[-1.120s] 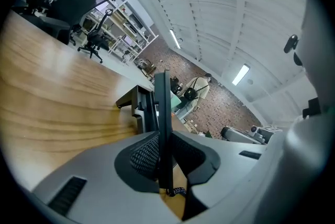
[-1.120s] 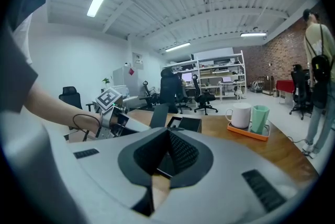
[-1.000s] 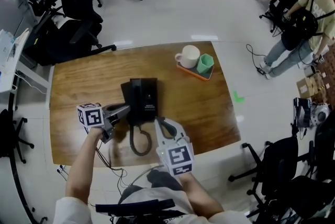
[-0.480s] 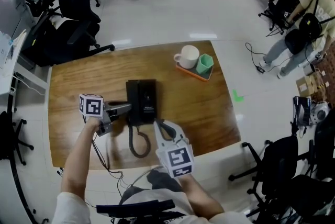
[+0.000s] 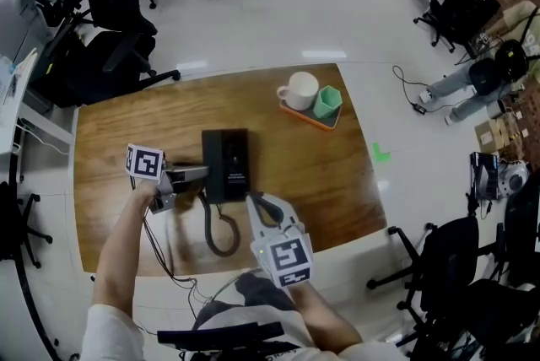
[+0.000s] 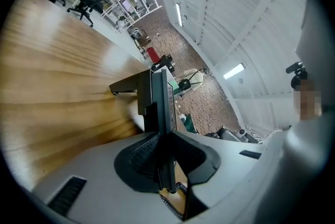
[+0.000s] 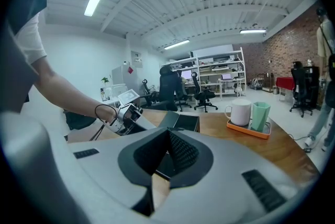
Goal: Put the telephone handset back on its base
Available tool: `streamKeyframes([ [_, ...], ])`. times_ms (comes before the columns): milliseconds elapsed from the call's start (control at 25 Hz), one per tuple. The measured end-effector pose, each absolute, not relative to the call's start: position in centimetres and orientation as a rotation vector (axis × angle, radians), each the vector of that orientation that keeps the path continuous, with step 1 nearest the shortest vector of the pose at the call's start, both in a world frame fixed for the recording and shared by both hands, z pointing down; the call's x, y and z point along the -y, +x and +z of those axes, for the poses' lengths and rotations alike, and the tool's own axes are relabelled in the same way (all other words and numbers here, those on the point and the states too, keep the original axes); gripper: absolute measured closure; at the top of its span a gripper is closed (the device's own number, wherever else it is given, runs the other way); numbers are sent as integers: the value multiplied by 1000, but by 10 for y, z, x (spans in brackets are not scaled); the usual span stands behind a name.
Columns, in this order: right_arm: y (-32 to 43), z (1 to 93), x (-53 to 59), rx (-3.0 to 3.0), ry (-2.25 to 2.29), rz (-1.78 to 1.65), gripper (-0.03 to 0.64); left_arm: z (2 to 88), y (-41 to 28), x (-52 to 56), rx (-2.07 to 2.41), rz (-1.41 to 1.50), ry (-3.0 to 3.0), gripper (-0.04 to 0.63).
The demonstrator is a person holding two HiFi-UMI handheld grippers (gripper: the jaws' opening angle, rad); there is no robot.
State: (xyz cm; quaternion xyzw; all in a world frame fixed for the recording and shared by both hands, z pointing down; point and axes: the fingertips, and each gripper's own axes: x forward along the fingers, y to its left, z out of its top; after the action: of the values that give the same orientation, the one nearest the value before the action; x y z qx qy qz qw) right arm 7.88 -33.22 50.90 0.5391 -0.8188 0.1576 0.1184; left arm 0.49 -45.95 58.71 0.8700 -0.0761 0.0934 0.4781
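We see the left gripper (image 5: 200,174) clamped on the handset (image 6: 159,105) at the base's (image 5: 230,155) left side, perhaps resting on it. The right gripper (image 5: 256,202) is closed and empty above the counter (image 5: 314,175).

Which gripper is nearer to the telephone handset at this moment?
Left. The left gripper is shut on the handset, beside the base; the right gripper is apart from it, by the base's near corner.

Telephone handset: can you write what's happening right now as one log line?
left gripper: shut on handset | handset: at base left side | right gripper: shut, beside base | cord: looped on table
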Motion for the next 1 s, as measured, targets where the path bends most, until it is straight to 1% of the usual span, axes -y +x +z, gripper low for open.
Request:
streamKeyframes([
  [360, 75, 512, 334, 2395, 1557, 462, 612, 597, 3, 466, 168, 198, 2069, 531],
  [560, 75, 514, 333, 2392, 1559, 464, 613, 602, 2, 469, 181, 199, 2072, 520],
  [600, 74, 514, 333, 2393, 1557, 465, 612, 602, 2, 469, 186, 194, 2070, 508],
  [680, 72, 515, 332, 2396, 1549, 465, 612, 605, 2, 468, 203, 199, 2059, 448],
  [1000, 70, 514, 330, 2397, 1551, 465, 612, 608, 3, 467, 255, 213, 2025, 448],
])
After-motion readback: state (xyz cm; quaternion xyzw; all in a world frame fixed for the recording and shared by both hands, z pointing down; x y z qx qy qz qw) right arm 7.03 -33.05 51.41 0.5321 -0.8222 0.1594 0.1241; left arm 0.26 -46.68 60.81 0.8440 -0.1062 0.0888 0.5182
